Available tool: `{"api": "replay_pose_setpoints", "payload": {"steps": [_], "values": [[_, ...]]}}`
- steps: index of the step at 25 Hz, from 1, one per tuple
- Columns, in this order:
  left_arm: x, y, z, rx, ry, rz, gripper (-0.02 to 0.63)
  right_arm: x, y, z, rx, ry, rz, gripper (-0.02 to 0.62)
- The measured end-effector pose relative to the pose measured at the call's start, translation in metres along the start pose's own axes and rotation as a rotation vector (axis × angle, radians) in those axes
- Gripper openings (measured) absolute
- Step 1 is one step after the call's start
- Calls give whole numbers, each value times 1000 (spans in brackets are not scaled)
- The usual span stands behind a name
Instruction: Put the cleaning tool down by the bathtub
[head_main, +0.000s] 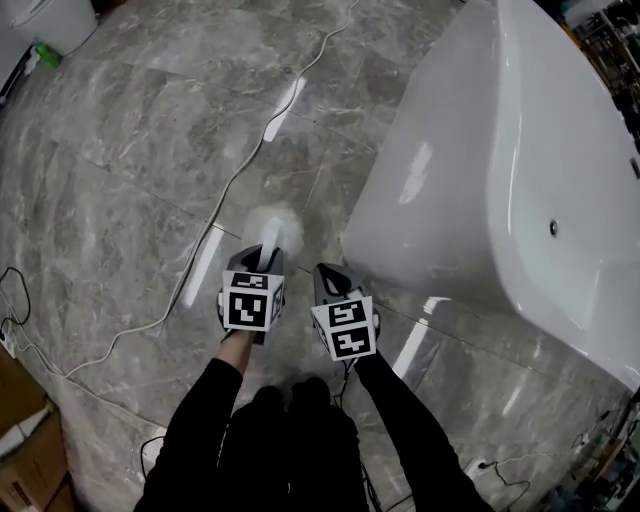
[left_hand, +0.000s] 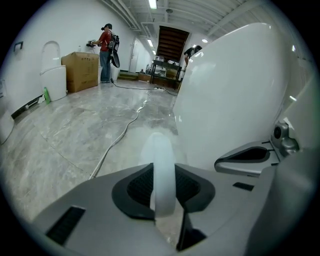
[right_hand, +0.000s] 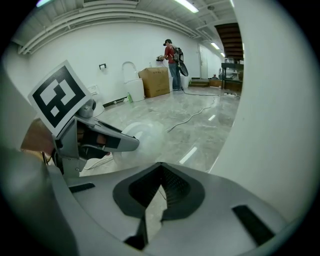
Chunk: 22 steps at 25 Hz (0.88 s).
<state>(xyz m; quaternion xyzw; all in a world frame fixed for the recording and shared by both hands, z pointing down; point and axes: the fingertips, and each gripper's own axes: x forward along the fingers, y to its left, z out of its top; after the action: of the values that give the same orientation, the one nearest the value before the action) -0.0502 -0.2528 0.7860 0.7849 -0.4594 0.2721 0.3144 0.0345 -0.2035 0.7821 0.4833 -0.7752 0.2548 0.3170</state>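
My left gripper (head_main: 264, 262) is shut on the pale handle of the cleaning tool (head_main: 274, 228). The tool's round white fluffy head hangs just above the grey marble floor. In the left gripper view the handle (left_hand: 163, 170) stands upright between the dark pads, with the white bathtub (left_hand: 235, 90) close on the right. The bathtub (head_main: 500, 150) fills the right of the head view, and the tool is a short way left of its near end. My right gripper (head_main: 330, 276) is beside the left one, shut and empty. In the right gripper view its pads (right_hand: 160, 175) meet, with the tool's head (right_hand: 145, 136) ahead to the left.
A white cable (head_main: 225, 195) runs across the floor left of the grippers. A cardboard box (head_main: 25, 455) sits at the bottom left and a white tub (head_main: 55, 20) at the top left. Far back, a person in red (left_hand: 105, 50) stands by a carton (left_hand: 80, 70).
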Motion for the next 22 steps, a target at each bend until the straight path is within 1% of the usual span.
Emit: {"api": "replay_pose_setpoints", "payload": {"steps": [4, 7, 11, 15, 19, 22], "values": [[28, 7, -1, 36, 1, 11, 95, 26, -11, -6, 0, -4, -17, 0], [44, 12, -3, 31, -3, 11, 95, 46, -15, -8, 4, 5, -27, 1], [62, 17, -5, 34, -9, 7, 95, 66, -16, -10, 2, 1, -21, 0], [82, 20, -3, 52, 1, 1, 95, 79, -16, -9, -19, -5, -16, 1], [102, 22, -6, 84, 22, 1, 95, 85, -17, -16, 14, 5, -17, 0], [111, 23, -9, 100, 39, 15, 95, 86, -16, -23, 29, 18, -18, 0]]}}
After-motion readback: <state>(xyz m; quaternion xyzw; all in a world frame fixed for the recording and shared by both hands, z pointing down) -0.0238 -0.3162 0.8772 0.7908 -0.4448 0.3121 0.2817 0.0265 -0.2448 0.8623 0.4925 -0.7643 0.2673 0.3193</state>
